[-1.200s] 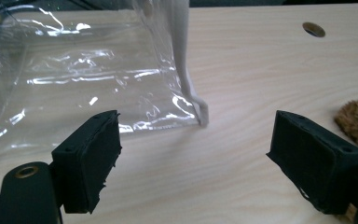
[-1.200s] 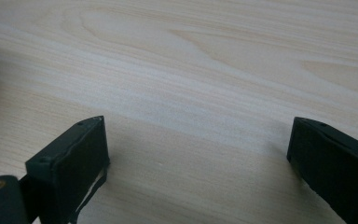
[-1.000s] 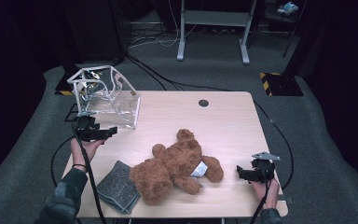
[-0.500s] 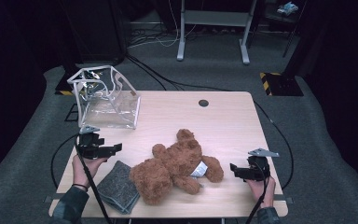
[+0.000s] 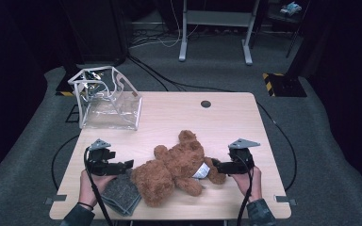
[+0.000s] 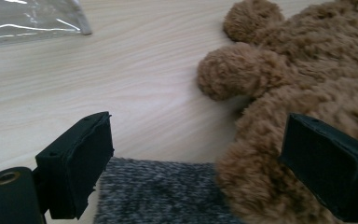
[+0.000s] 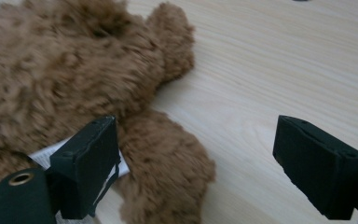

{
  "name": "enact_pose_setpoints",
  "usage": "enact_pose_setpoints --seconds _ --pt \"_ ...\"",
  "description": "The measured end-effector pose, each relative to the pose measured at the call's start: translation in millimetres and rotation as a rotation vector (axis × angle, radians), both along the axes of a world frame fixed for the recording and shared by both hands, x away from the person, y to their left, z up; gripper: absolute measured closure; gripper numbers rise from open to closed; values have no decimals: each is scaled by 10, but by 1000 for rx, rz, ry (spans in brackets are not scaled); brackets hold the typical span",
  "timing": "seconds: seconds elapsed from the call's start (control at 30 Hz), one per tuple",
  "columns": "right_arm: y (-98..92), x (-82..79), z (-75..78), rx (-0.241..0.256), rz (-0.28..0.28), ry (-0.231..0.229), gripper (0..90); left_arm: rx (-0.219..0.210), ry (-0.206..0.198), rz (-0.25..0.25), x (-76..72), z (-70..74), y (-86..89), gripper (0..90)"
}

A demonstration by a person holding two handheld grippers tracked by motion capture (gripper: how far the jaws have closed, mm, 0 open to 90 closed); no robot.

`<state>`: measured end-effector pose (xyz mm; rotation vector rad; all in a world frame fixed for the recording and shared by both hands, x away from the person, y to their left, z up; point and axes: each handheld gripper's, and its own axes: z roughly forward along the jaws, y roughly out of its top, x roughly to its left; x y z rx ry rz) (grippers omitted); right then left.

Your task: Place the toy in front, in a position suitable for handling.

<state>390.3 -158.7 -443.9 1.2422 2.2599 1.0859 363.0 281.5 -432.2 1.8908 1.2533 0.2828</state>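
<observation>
A brown teddy bear (image 5: 174, 167) lies flat on the wooden table (image 5: 179, 113), with a white tag (image 5: 200, 170) at its right side. My left gripper (image 5: 127, 165) is open at the bear's left edge, above a folded grey cloth (image 5: 120, 193). Along its jaws I see the bear's fur (image 6: 307, 93) and the grey cloth (image 6: 163, 193); one jaw rests against the fur. My right gripper (image 5: 217, 165) is open at the bear's right limb. The limb (image 7: 168, 163) and the white tag (image 7: 51, 154) lie between its jaws.
A clear plastic bag with a white frame (image 5: 106, 99) stands at the table's back left corner. A dark round hole (image 5: 205, 103) sits near the far edge. Cables run across the grey floor behind, where a metal stand (image 5: 214, 28) rises.
Both grippers moved inward toward the bear. The left one came down from near the clear bag to the bear's left edge; the right one edged left to the bear's limb.
</observation>
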Motion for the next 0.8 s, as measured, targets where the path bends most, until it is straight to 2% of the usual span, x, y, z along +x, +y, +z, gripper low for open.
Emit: enact_pose_setpoints --seconds 0.2,0.3,0.33,0.43,0.47,0.57,0.63,0.67,0.7,0.73,0.8 --pt "217 105 135 25 60 -9 173 8 4 -86 -100 40 -214 86" --pt "343 165 216 49 99 -11 198 -8 23 -137 -125 22 -330 91" --pt "440 203 262 47 122 -14 219 8 32 -160 -124 18 -358 102" --pt "530 260 287 65 153 8 237 15 44 -181 -107 -12 -416 106" --pt "573 289 293 72 160 15 249 6 45 -181 -107 -18 -429 107" --pt "679 370 270 54 179 41 289 9 38 -193 -119 -10 -440 132" --pt "724 413 214 34 180 77 335 7 27 -188 -140 19 -435 152" --pt "730 428 182 32 187 88 354 -13 28 -195 -157 45 -427 153" --pt "725 439 148 37 195 97 373 -25 20 -191 -165 55 -434 151" --pt "728 433 135 48 183 113 385 -18 19 -209 -175 75 -448 150" --pt "709 445 113 57 196 110 417 -18 29 -234 -190 70 -505 152"
